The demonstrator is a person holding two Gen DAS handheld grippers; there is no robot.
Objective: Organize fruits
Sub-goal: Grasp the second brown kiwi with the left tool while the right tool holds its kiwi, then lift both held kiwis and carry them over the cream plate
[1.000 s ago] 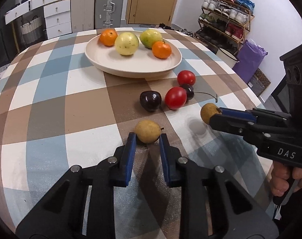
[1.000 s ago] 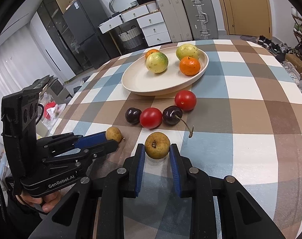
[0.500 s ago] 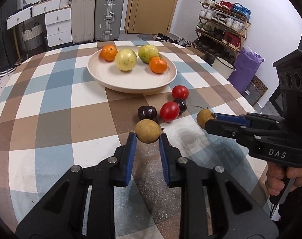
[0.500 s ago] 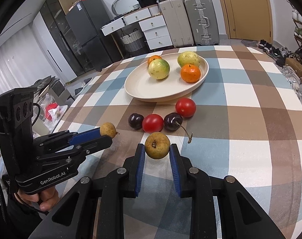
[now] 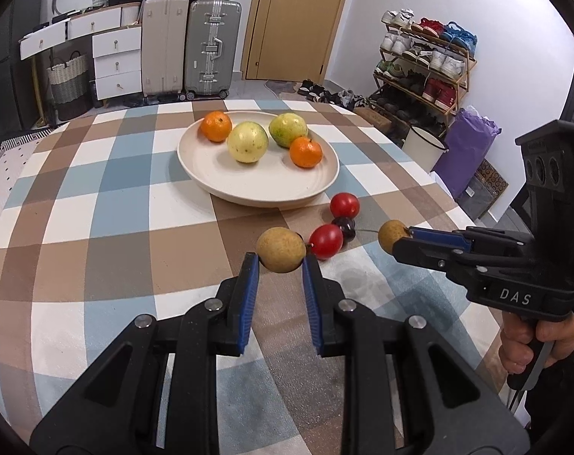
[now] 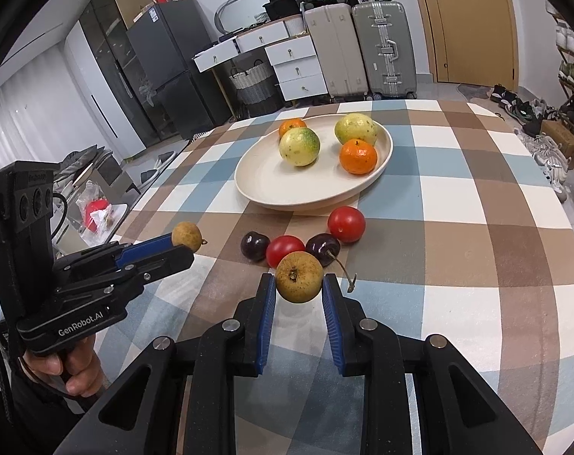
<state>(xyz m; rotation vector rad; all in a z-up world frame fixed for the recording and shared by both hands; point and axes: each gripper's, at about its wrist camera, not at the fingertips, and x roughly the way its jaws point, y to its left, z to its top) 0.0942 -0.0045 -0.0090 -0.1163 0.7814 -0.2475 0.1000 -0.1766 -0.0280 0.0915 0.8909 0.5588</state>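
My left gripper is shut on a small brown longan, held above the checked tablecloth. The same left gripper shows at the left of the right wrist view. My right gripper is shut on a second brown longan; from the left wrist view this right gripper comes in from the right. Ahead stands a cream plate with two oranges and two green-yellow fruits. Two red tomatoes and two dark cherries lie between plate and grippers.
The round table's far and right edges drop to the floor. Beyond them stand suitcases, a white drawer unit and a shoe rack. A hand grips the right tool's handle.
Both grippers have lifted their longans off the cloth; the left one rose more. The plate and loose fruits have kept their places.
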